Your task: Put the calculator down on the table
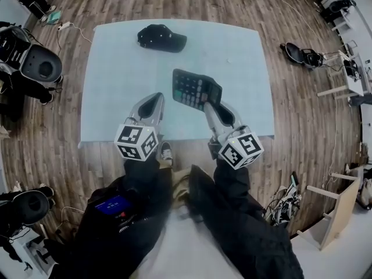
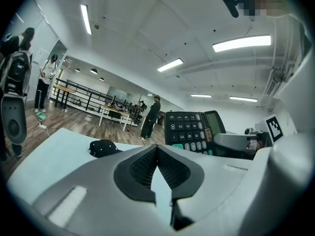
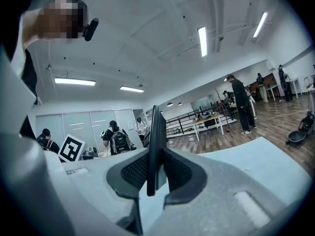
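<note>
The right tool (image 1: 210, 106) is clamped on the near end of the calculator (image 1: 196, 89). The calculator juts forward from the tips over the middle of the surface (image 1: 116, 68), its long axis running away from the person and its keyed face tipped toward the left tool (image 1: 152, 100). The left tool sits just beside it with its jaws together and nothing between them. The calculator looks clear of the surface, though no view shows the gap beneath it. A dark cap (image 1: 161, 38) lies well beyond.

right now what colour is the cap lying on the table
Black. The cap shows best in the head view.
</note>
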A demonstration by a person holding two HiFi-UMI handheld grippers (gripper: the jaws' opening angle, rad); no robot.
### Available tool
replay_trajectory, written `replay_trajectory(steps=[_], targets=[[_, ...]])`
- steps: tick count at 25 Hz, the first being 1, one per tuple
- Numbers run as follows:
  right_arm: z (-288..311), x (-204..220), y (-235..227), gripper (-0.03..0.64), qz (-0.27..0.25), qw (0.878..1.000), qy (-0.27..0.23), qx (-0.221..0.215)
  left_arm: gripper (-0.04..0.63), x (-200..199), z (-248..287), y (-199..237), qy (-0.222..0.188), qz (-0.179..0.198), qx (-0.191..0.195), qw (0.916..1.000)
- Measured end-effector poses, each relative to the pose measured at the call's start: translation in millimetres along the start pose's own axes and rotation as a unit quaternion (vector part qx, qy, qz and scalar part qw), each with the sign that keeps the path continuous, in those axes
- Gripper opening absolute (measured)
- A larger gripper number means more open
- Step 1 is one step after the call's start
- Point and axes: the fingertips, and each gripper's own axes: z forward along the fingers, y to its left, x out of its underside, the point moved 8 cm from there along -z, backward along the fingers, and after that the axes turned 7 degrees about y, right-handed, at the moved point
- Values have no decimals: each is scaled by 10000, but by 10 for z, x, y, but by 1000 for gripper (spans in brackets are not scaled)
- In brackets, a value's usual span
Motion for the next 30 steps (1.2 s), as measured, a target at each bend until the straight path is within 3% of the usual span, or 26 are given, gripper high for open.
replay_trajectory(steps=[5, 12, 19, 24, 30], targets=[[142, 332, -246, 66, 546, 9974, 467, 43, -2, 241, 213, 48, 358, -152, -98, 9992], [410, 825, -737, 66, 1377, 9833, 1186, -48, -2, 653, 547, 131, 972, -356, -450, 9936], [632, 1507, -1097, 67, 2068, 9576, 2001, -159, -2, 1264, 735, 261, 1699, -727, -789, 9796], [774, 2125, -1270, 67, 2623, 9282, 2638, 30, -2, 1748, 745, 395, 2290, -1058, -888, 9636], [831, 2491, -1248, 69, 3075, 9066, 2890, -52, -2, 2013, 654, 373, 2666, -1207, -925, 9517]])
